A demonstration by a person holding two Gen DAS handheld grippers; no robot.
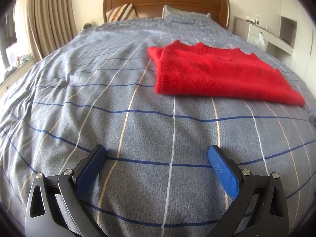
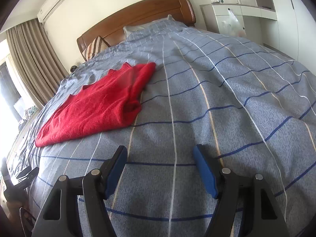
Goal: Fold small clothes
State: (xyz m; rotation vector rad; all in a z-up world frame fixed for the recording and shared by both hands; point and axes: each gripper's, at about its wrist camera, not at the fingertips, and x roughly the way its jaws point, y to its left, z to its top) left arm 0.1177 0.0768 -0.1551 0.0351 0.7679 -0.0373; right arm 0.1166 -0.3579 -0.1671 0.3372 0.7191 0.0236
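Observation:
A red knitted sweater (image 1: 215, 71) lies folded flat on the bed, ahead and to the right in the left wrist view. In the right wrist view the sweater (image 2: 98, 104) lies ahead and to the left. My left gripper (image 1: 157, 152) is open and empty, hovering over bare bedspread well short of the sweater. My right gripper (image 2: 160, 152) is open and empty, over the bedspread to the right of the sweater's near edge. Neither gripper touches the sweater.
The bed has a grey-blue checked bedspread (image 1: 98, 108), a wooden headboard (image 1: 167, 2) and pillows (image 1: 120, 12). Beige curtains (image 1: 49, 17) hang at the left. White cabinets (image 2: 246, 17) stand at the right. The left gripper's body (image 2: 17, 179) shows at the left edge of the right wrist view.

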